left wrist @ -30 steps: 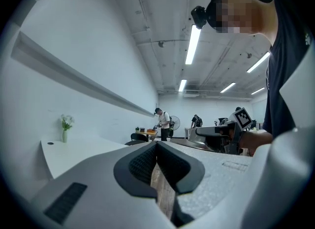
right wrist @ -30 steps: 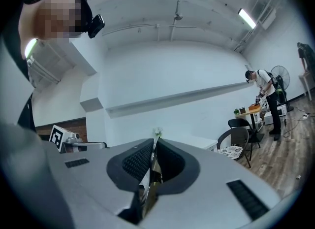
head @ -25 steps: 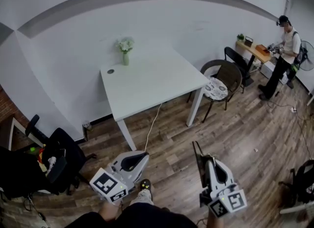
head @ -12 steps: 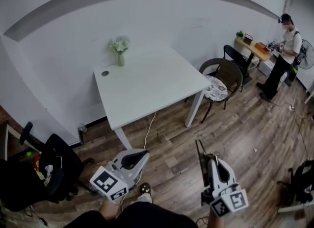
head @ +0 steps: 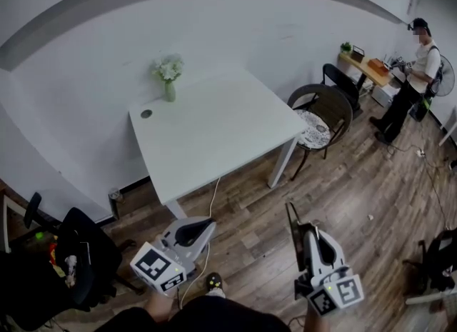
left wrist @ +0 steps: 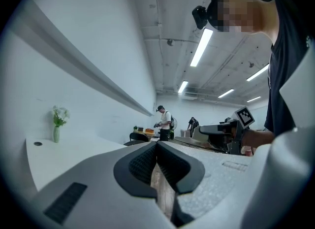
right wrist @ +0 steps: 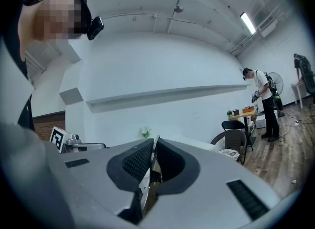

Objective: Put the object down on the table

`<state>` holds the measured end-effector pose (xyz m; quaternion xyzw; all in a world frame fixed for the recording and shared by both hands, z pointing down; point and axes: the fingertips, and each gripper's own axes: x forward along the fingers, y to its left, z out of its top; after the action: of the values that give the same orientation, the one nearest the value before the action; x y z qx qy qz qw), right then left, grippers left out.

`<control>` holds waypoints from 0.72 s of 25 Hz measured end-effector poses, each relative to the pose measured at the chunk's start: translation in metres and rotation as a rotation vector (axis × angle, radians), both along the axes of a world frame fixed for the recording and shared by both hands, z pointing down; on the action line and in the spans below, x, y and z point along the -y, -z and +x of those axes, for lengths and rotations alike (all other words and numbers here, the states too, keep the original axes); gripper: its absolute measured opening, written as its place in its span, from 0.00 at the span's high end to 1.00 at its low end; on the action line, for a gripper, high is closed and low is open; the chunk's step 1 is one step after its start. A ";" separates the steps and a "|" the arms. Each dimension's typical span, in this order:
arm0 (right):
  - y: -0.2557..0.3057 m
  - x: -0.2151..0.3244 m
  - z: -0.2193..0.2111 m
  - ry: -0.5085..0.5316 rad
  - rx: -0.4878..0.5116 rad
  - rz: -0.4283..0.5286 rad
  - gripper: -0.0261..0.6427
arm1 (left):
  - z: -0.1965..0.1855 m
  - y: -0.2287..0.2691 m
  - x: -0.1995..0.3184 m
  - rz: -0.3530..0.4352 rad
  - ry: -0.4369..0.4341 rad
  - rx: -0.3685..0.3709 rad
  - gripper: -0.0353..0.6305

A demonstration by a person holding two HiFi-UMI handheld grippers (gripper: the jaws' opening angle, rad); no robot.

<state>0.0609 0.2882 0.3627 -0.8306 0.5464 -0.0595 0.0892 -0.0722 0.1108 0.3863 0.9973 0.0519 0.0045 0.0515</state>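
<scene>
Compared with a second ago, the left gripper (head: 212,222) and right gripper (head: 300,234) sit at the same low spot in the head view. The wooden floor (head: 250,202) has slid beneath them, and the white tabletop (head: 214,127) with its flower vase (head: 169,81) has drawn nearer. The left jaws are together with nothing between them. The right jaws are clamped on a thin dark flat object (head: 290,218), which stands on edge over the floor, well short of the tabletop.

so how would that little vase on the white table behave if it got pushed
The vase looks slim, with flowers bunched on top, so it would probably tip rather than slide. It seems small beside the table, so likely light.
</scene>
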 end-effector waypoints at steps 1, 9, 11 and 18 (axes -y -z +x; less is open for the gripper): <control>0.000 0.005 0.002 -0.003 0.003 0.000 0.93 | 0.003 0.000 0.005 -0.001 -0.004 0.001 0.95; -0.001 0.045 0.013 -0.036 -0.014 -0.005 0.93 | 0.020 -0.005 0.049 -0.004 -0.044 0.005 0.95; -0.002 0.053 0.015 -0.043 -0.009 -0.011 0.93 | 0.023 -0.001 0.059 0.002 -0.050 -0.007 0.95; 0.001 0.086 0.010 -0.043 -0.014 0.003 0.93 | 0.017 -0.005 0.093 0.000 -0.042 -0.011 0.95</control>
<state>0.0712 0.2023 0.3621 -0.8425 0.5291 -0.0506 0.0879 -0.0548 0.0174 0.3913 0.9960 0.0730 0.0001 0.0511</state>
